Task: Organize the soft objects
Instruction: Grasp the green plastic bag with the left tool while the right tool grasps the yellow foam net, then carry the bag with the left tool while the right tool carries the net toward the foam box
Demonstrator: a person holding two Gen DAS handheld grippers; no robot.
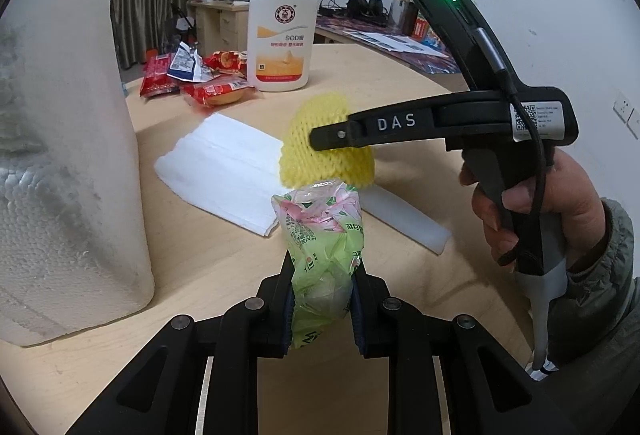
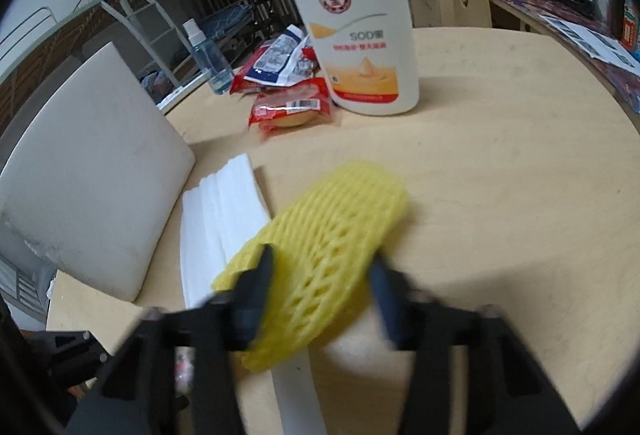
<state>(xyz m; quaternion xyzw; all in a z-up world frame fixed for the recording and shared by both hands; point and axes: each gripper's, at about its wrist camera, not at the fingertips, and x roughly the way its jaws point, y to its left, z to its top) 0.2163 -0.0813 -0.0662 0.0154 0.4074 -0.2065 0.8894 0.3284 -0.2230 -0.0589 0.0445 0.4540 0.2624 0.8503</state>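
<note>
While your left gripper (image 1: 322,289) clamps a crinkly green floral plastic packet (image 1: 320,235) above the pale wooden bench (image 1: 400,83), your right gripper (image 2: 320,289) straddles the yellow foam net (image 2: 320,255), a soft lattice on folded white foam; whether it pinches, you can't tell

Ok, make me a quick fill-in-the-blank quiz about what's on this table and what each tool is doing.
1. The left tool is shut on a green ____ packet.
2. The foam net between the right tool's fingers is ____ in colour.
3. The lotion bottle has a ____ pump.
4. The red snack packs lie ____ the bottle, not on it.

Missing words: tissue; yellow; red; beside
</note>
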